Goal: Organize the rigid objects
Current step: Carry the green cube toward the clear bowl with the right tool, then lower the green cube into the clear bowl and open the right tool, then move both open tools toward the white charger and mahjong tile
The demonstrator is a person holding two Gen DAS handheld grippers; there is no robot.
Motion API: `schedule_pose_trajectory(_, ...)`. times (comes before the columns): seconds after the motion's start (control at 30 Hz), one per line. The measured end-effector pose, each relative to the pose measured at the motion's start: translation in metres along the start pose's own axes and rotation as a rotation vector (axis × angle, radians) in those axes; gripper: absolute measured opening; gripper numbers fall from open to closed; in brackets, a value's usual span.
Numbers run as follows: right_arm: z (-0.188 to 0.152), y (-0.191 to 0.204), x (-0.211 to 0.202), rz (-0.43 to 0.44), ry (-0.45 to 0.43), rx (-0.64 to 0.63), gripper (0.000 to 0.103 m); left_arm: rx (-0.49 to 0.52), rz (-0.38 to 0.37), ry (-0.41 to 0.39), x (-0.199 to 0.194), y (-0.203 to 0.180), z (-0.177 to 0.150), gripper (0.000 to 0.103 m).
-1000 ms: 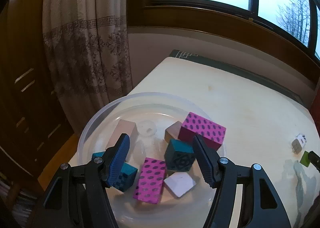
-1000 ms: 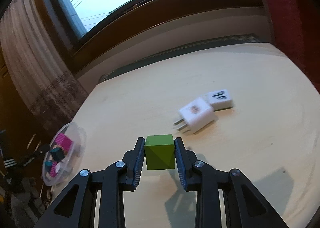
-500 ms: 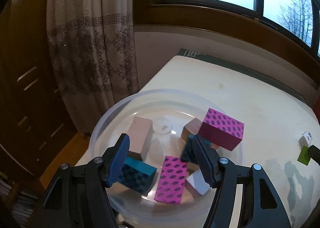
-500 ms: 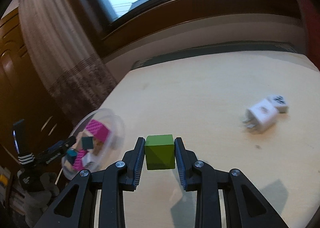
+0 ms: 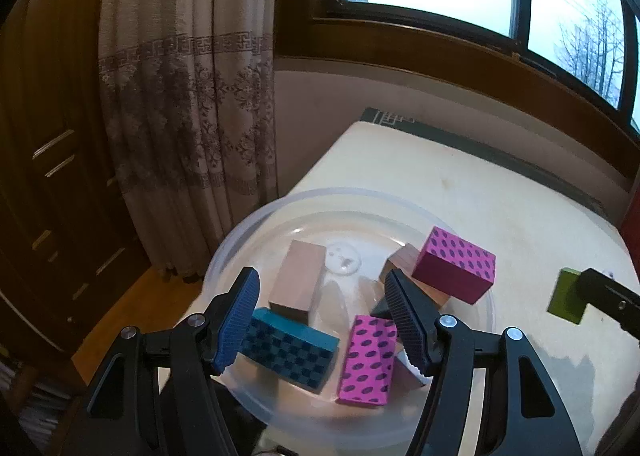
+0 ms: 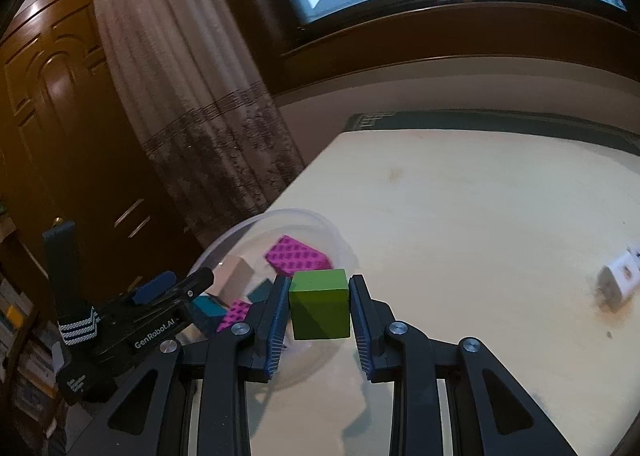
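Observation:
A clear plastic bowl at the table's left corner holds several blocks: two magenta dotted ones, a teal checkered one and a plain wooden one. My left gripper hangs open just above the bowl's near side, with nothing between its fingers. My right gripper is shut on a green cube, held above the table beside the bowl. From the left wrist view the green cube shows at the right edge.
A white plug adapter lies on the cream table far right. A curtain and dark wooden doors stand left of the table. A window ledge runs behind. The bowl overhangs the table's edge.
My right gripper has swung left with the green cube, from beside the white adapter to the bowl's right rim. The left gripper has drawn back a little and stays open.

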State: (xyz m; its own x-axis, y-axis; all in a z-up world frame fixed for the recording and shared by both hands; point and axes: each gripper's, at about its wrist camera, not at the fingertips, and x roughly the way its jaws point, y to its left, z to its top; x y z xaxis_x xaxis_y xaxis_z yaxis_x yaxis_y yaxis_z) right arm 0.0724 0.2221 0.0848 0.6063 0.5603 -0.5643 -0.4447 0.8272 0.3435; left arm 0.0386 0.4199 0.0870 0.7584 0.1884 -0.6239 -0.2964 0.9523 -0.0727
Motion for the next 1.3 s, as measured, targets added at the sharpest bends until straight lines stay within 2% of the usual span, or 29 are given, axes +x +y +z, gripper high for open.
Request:
schedule_pose_trajectory(0.33, 0.001, 0.028, 0.028, 0.032, 0.043, -0.053, 0.032, -0.050, 0.005, -0.034, -0.007, 0.026, 0.010, 0.066)
schedule_pose_trajectory(0.6, -0.003, 0.036, 0.052, 0.032, 0.082, -0.066, 0.032, -0.086, 0.010, -0.044, -0.009, 0.040, 0.014, 0.067)
schedule_pose_trajectory(0.73, -0.006, 0.033, 0.055, 0.029, 0.086, -0.052, 0.041, -0.094, 0.008, -0.047, -0.010, 0.042, 0.015, 0.070)
schedule_pose_trajectory(0.9, -0.010, 0.025, 0.050, 0.016, 0.079, -0.035, 0.041, -0.092, 0.007, -0.044, -0.010, 0.042, 0.015, 0.070)
schedule_pose_trajectory(0.97, -0.013, 0.021, 0.046, 0.002, 0.071, -0.030, 0.044, -0.090, 0.006, -0.044, -0.010, 0.042, 0.014, 0.070)
schedule_pose_trajectory(1.03, -0.016, 0.017, 0.043, -0.013, 0.058, -0.024, 0.053, -0.089, 0.005, -0.043, -0.010, 0.040, 0.014, 0.070)
schedule_pose_trajectory(1.17, -0.021, 0.006, 0.035, -0.052, 0.033, -0.004, 0.060, -0.082, 0.000, -0.039, -0.010, 0.036, 0.013, 0.070)
schedule_pose_trajectory(1.23, -0.022, -0.002, 0.031, -0.061, 0.027, 0.017, 0.070, -0.081, -0.001, -0.037, -0.009, 0.032, 0.012, 0.070)
schedule_pose_trajectory(1.3, -0.024, -0.010, 0.027, -0.077, 0.021, 0.042, 0.072, -0.075, -0.007, -0.033, -0.009, 0.029, 0.011, 0.071)
